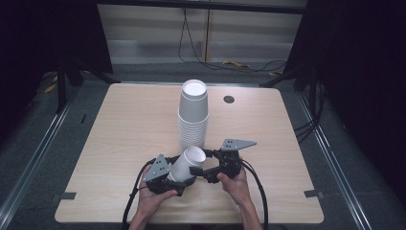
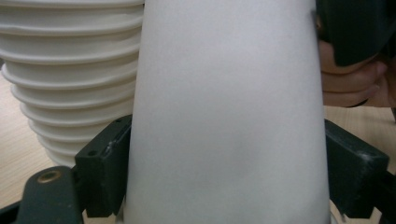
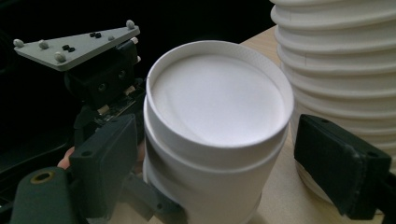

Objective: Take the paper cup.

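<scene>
This looks like a lab recording booth: a bare light-wood table (image 1: 119, 134) stands on grey carpet between black curtains (image 1: 354, 72), with metal floor rails (image 1: 28, 163) (tape marks beside them) and loose cables (image 1: 230, 62) behind.

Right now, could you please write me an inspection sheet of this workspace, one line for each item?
Surface: light wooden table, with a round dark grommet near the far edge.
Job's things: tall stack of white paper cups; single cup held tilted in front of it.
Clutter: nothing seen.
Grippers: left gripper shut on the single cup; right gripper open, jaws either side of the cup's bottom end.
Cables: black gripper cables trailing toward the person; floor wires behind the table.
Surroundings: dark curtains, grey floor.
</scene>
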`<action>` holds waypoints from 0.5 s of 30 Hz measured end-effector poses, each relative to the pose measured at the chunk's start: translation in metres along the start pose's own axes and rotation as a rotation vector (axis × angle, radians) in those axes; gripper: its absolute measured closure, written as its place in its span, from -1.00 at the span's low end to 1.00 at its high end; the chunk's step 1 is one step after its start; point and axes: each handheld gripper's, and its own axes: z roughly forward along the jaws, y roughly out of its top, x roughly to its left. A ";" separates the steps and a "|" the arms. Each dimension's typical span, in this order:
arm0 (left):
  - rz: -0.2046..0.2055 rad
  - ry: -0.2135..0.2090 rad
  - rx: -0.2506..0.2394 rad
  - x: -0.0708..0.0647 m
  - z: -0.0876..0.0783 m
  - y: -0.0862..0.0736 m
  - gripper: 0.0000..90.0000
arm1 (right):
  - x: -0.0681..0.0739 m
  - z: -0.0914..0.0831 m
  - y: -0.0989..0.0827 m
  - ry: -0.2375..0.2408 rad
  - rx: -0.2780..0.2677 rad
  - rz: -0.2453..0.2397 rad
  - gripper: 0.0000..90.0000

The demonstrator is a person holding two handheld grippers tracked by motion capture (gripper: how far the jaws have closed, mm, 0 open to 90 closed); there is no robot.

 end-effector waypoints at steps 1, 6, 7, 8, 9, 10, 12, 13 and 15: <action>0.000 0.000 0.000 0.000 0.000 0.000 -0.65 | 0.000 -0.001 0.000 0.000 -0.002 -0.002 -0.70; 0.012 0.012 0.017 0.005 -0.003 0.003 -0.65 | -0.002 -0.005 0.001 -0.003 -0.007 -0.004 -0.70; 0.007 0.007 0.015 0.006 -0.004 0.003 -0.65 | -0.002 -0.006 0.002 -0.009 -0.004 -0.004 -0.70; 0.005 0.007 0.023 0.007 -0.003 0.003 -0.65 | -0.002 -0.007 0.002 -0.009 -0.008 -0.009 -0.70; 0.009 0.005 0.032 0.008 -0.003 0.004 -0.65 | -0.002 -0.009 0.002 -0.009 -0.012 -0.011 -0.70; 0.013 0.004 0.045 0.008 -0.004 0.005 -0.65 | -0.002 -0.010 0.003 -0.014 -0.014 -0.015 -0.70; 0.020 -0.015 0.058 0.010 -0.004 0.007 -0.65 | -0.002 -0.012 0.003 -0.015 -0.010 -0.020 -0.69; 0.015 -0.021 0.074 0.011 -0.005 0.008 -0.65 | -0.002 -0.012 0.003 -0.021 -0.007 -0.025 -0.69; 0.016 -0.020 0.076 0.012 -0.006 0.010 -0.64 | -0.002 -0.014 0.004 -0.034 0.002 -0.040 -0.69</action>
